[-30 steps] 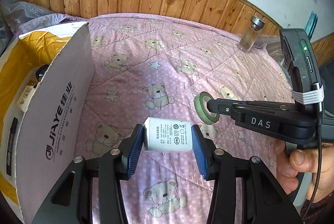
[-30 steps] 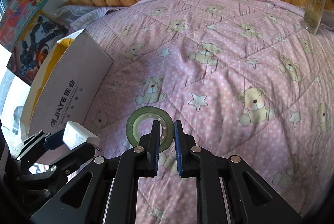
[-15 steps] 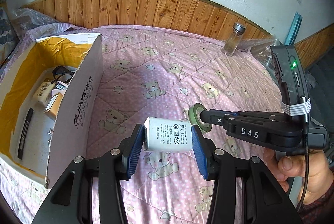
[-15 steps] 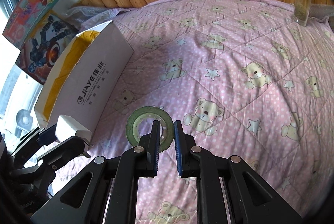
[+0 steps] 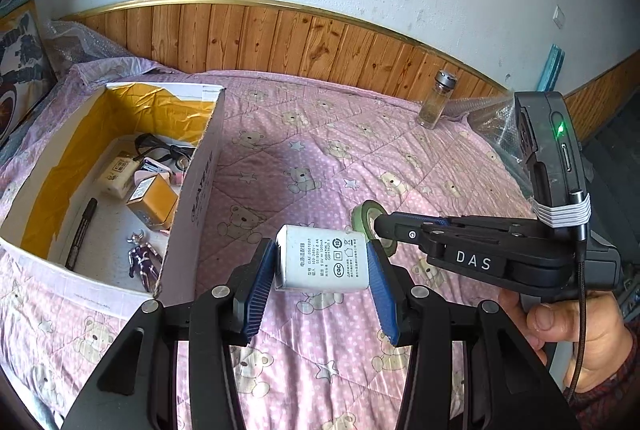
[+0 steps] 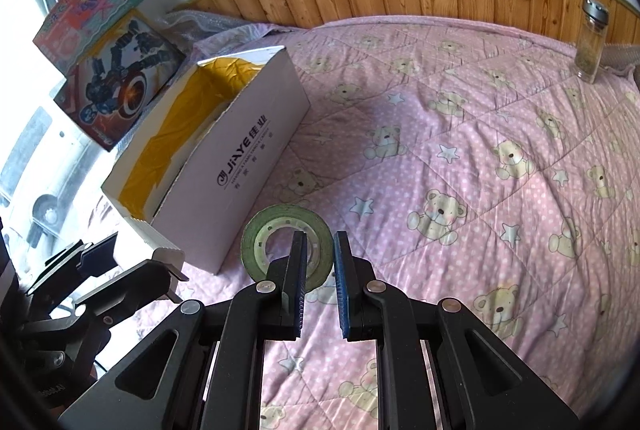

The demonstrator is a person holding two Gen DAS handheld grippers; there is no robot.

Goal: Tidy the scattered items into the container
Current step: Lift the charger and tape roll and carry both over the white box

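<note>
Fingers first: left gripper [image 5: 322, 284] has its blue-padded fingers [image 5: 256, 294] clamped on the short ends of a white rectangular plastic power adapter [image 5: 323, 262], label side up, long axis running across between the pads. Right gripper [image 6: 320, 270] has its fingers pinched on the lower rim of a green roll of tape [image 6: 286, 244], one finger through the core, one outside; the roll stands on edge in the grip.

Both loads are held above the pink quilted bedspread with bear print [image 6: 460, 157], clear of it as far as I can tell.

Key relation: the open white cardboard box with yellow lining [image 5: 204, 165] lies to the left of both grippers, its printed side wall facing them. Left gripper is nearer; adapter sits just right of the near corner of that wall.

Judgement: the adapter needs to go left and over the wall edge before release.

Box floor has a black marker pen [image 5: 82, 232], small yellow carton [image 5: 154, 199] and purple toy figure [image 5: 142, 260]; open floor between them near the front. Bedspread between grippers and box is free. Glass jar with metal lid [image 5: 438, 99] is well apart, by the headboard.
</note>
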